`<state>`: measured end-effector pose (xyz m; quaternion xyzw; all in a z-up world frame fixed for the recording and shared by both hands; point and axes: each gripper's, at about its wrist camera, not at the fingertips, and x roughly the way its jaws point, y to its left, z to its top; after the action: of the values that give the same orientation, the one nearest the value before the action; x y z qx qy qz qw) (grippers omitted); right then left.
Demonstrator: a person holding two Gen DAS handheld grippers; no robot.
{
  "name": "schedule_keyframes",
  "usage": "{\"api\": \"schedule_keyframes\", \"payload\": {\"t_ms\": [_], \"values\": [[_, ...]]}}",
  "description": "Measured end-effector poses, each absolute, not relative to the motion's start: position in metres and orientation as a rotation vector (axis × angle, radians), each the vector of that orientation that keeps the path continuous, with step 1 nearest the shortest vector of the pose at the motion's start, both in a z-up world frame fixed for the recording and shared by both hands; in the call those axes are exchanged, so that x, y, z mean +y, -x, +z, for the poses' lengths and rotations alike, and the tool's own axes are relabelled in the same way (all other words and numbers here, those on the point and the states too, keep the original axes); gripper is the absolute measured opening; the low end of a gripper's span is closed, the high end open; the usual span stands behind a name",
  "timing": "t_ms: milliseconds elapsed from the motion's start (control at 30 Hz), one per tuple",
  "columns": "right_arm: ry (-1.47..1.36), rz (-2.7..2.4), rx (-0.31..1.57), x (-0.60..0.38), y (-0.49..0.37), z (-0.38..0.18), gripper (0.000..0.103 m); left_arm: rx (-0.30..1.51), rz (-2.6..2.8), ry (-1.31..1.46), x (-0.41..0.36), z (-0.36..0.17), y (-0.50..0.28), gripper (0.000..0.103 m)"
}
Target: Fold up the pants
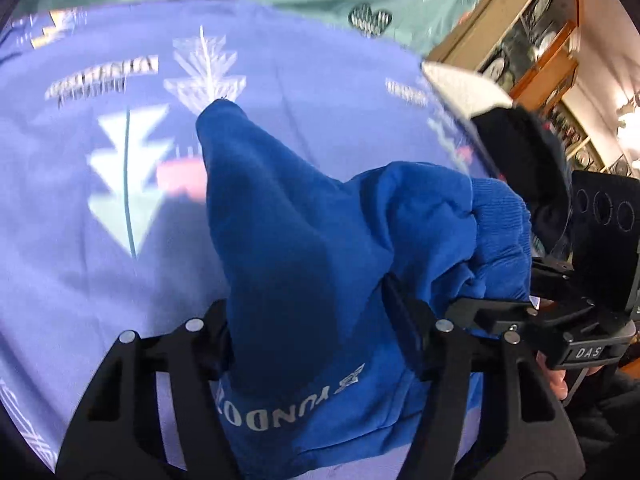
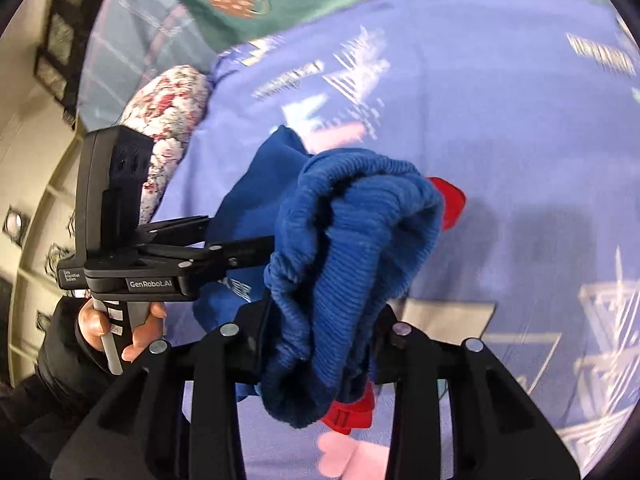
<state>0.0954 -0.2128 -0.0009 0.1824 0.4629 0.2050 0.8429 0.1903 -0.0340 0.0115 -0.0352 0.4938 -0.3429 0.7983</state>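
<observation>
Over the purple bedsheet (image 1: pixel 80 280), blue pants (image 1: pixel 312 248) hang bunched between both claws. Left view only: white lettering on fabric. Right view only: ribbed waistband (image 2: pixel 352 264), floral pillow (image 2: pixel 168 120). Left gripper (image 1: pixel 316 332) clamped on pants; right gripper (image 2: pixel 316 340) pinching the waistband.

The blue pants (image 1: pixel 304 232) are soft matt cloth with a ribbed knit waistband (image 2: pixel 352 248), over a smooth printed bedsheet (image 1: pixel 80 200).

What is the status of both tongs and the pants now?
Left tongs shut on blue fleece pants. Right tongs shut on their ribbed waistband. Pants bunched, lifted above purple patterned bedsheet. Nothing in the way.
</observation>
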Motion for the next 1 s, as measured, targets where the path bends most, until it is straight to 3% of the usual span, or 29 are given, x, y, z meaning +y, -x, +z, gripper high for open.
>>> {"api": "schedule_keyframes", "payload": {"t_ms": [267, 333, 367, 400, 500, 567, 633, 767, 1000], "values": [[-0.293, 0.428, 0.828, -0.23, -0.161, 0.073, 0.036, 0.867, -0.665, 0.095, -0.047, 0.1, -0.301, 0.066], [-0.275, 0.418, 0.779, -0.233, -0.193, 0.098, 0.037, 0.824, -0.632, 0.108, -0.053, 0.116, -0.34, 0.079], [-0.271, 0.411, 0.747, -0.236, -0.216, 0.111, 0.037, 0.798, -0.601, 0.109, -0.057, 0.12, -0.372, 0.097], [-0.261, 0.398, 0.727, -0.237, -0.234, 0.119, 0.039, 0.787, -0.57, 0.098, -0.058, 0.118, -0.392, 0.101], [-0.269, 0.281, 0.696, -0.247, -0.314, 0.124, 0.064, 0.822, -0.329, 0.07, -0.043, 0.078, -0.461, 0.101], [-0.268, 0.127, 0.686, -0.259, -0.364, 0.104, 0.066, 0.884, -0.239, 0.114, -0.021, 0.051, -0.475, 0.097], [-0.286, 0.013, 0.741, -0.277, -0.39, 0.075, 0.066, 0.878, -0.247, 0.134, -0.001, 0.038, -0.458, 0.097], [-0.282, 0.021, 0.757, -0.288, -0.358, 0.048, 0.066, 0.818, -0.25, 0.029, 0.011, 0.035, -0.381, 0.1], [-0.042, 0.01, 0.728, -0.25, -0.197, 0.025, 0.068, 0.812, -0.266, 0.062, 0.012, 0.024, -0.219, 0.101]]}}
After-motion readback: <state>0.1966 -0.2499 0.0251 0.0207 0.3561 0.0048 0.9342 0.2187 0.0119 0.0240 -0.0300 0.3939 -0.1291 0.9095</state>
